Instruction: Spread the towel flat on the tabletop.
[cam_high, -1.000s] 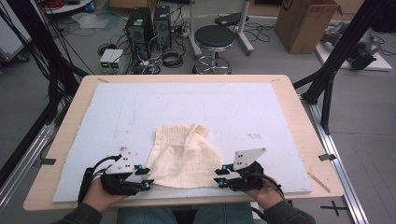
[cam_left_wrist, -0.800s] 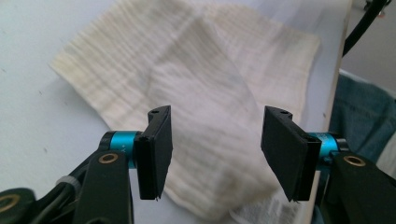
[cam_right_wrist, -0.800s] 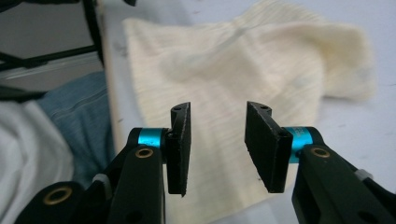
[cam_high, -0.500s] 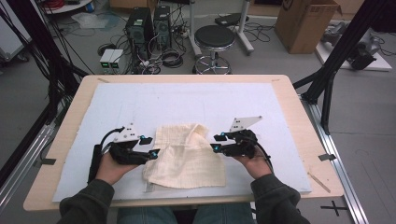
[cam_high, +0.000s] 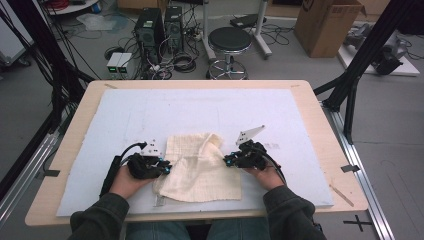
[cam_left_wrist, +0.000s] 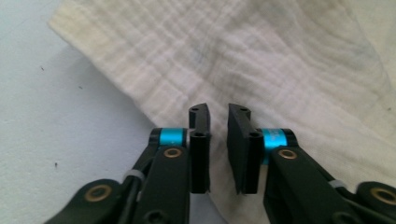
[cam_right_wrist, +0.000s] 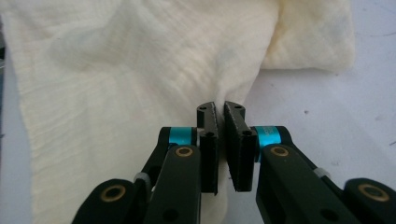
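**Both edges pinched, the fold itself not yet made**

Your cream muslin cloth (cam_high: 202, 167) lies rumpled on the pale blue mat (cam_high: 150, 110) at the near middle of the counter (cam_high: 310, 95), its far right corner flopped over on itself and its near edge reasonably flat.

You have the left tongs (cam_high: 166, 167) at the cloth's left edge. Their jaws have just been closing and stand narrow, with a slim gap left; in the left gripper view (cam_left_wrist: 218, 112) the cloth's edge runs under and between them, but I cannot tell whether the pads bite on it.

Your right tongs (cam_high: 228, 161) sit at the cloth's right edge. Their jaws have just been closing too, and in the right gripper view (cam_right_wrist: 219, 107) they are pinched tight on a raised ridge of fabric.

So the reaching is done and the right grip looks secure (the left one less certainly so). By my reading everything after that remains: lifting both edges together, pulling the cloth taut to shake out the flopped corner, then laying it flat or folding it over.
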